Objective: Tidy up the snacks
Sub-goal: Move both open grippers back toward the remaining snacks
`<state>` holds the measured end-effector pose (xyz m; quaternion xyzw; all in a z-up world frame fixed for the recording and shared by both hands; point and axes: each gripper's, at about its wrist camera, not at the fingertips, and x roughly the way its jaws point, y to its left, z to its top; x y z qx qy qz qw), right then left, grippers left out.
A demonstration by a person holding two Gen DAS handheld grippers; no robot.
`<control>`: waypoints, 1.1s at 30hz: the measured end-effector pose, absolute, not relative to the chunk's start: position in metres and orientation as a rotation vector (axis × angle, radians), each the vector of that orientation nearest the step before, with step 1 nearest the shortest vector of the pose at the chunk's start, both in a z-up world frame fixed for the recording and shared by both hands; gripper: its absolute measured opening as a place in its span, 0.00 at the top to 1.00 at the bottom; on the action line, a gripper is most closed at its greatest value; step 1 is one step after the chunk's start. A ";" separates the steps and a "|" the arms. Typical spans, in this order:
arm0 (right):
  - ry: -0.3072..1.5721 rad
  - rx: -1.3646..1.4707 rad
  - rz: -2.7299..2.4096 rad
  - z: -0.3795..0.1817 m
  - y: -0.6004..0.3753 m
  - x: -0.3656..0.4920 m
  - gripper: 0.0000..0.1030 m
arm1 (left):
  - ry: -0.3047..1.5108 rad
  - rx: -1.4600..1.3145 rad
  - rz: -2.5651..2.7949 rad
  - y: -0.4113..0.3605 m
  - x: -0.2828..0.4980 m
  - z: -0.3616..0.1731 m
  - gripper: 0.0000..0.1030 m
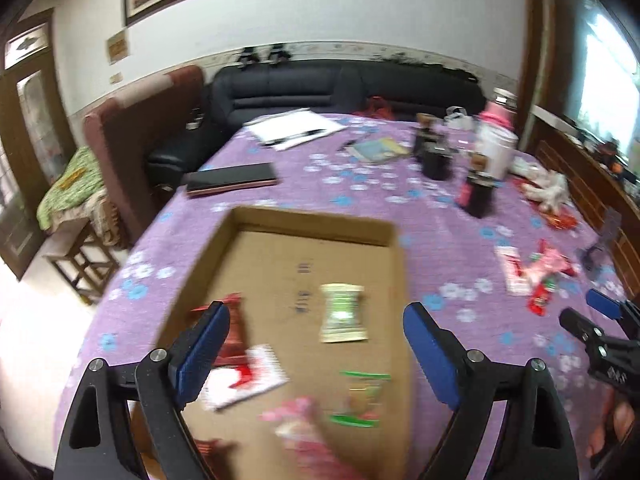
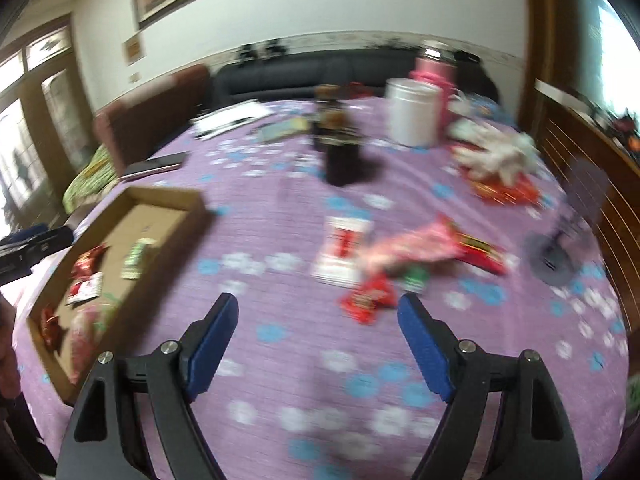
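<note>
A shallow cardboard box [image 1: 312,220] lies on the purple flowered tablecloth [image 2: 280,208]. It holds several snack packets: a pale green one [image 1: 343,313], a red one [image 1: 236,336], a white and red one [image 1: 244,376], a green-edged one [image 1: 362,398] and a pink one [image 1: 304,428]. My left gripper [image 1: 316,316] is open and empty above the box. My right gripper [image 2: 318,306] is open and empty over the cloth, just short of a loose pile: a red packet [image 2: 366,298], a pink packet [image 2: 412,246], a white and red packet [image 2: 342,250]. The box also shows in the right wrist view [image 2: 160,196].
Dark bottles [image 2: 340,148], a white canister [image 2: 412,112], a pink bottle [image 2: 434,76] and crumpled white wrapping [image 2: 500,152] stand behind the pile. A black case [image 1: 232,180], papers [image 1: 296,126] and a booklet [image 1: 378,150] lie further back. A sofa [image 1: 340,84] stands beyond the table.
</note>
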<state>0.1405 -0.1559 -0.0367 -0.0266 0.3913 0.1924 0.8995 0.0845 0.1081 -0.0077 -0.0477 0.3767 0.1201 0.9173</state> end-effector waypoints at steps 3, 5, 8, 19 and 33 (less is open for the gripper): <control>0.815 -0.025 0.350 -0.041 -0.187 0.148 0.21 | 0.790 -0.070 0.209 0.083 0.092 -0.011 0.11; 0.814 -0.012 0.329 -0.044 -0.203 0.152 0.21 | 0.805 -0.051 0.180 0.065 0.097 -0.015 0.11; 0.811 -0.006 0.309 -0.049 -0.220 0.159 0.21 | 0.821 -0.027 0.149 0.045 0.103 -0.021 0.11; 0.804 -0.042 0.396 -0.063 -0.254 0.212 0.22 | 0.880 -0.023 0.096 0.015 0.121 -0.041 0.11; 0.869 -0.308 0.612 -0.091 -0.245 0.274 0.49 | 0.938 -0.033 0.089 0.005 0.151 -0.062 0.11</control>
